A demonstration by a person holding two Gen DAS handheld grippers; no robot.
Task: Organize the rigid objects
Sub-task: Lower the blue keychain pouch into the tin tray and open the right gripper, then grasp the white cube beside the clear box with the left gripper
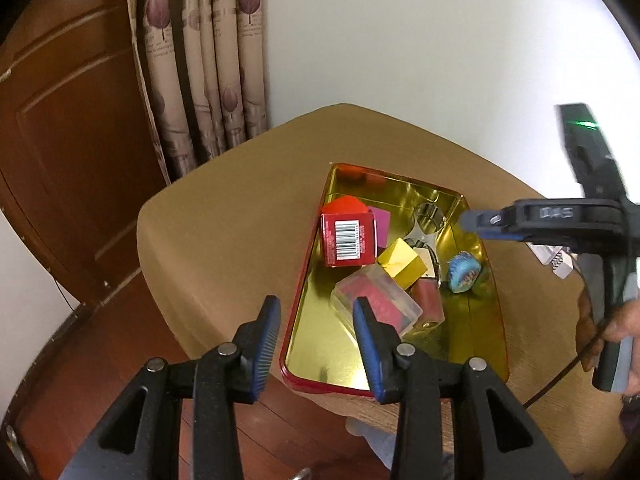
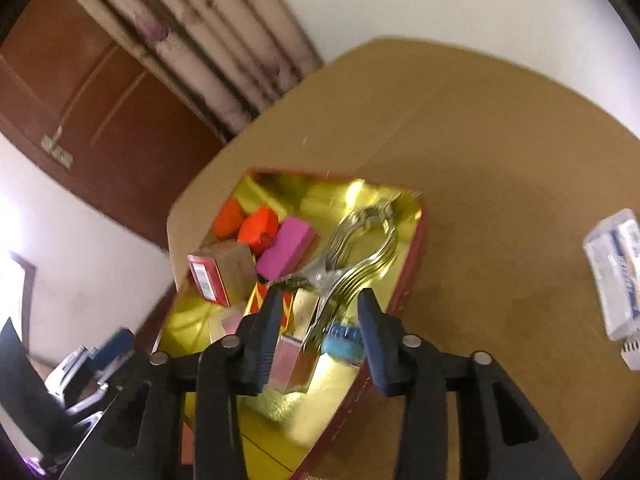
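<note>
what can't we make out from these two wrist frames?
- White pack, right wrist view: motion blur, print unreadable.
- White pack, left wrist view: mostly behind the right gripper.
- Metal clamp, left wrist view: partly behind the gold box.
- Tin, right wrist view: near end behind that gripper's own fingers.

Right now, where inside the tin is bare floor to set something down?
The tin has bare floor at its near end, by the left gripper, and in its far corner. The middle, around the red box and clear case, is crowded.
</note>
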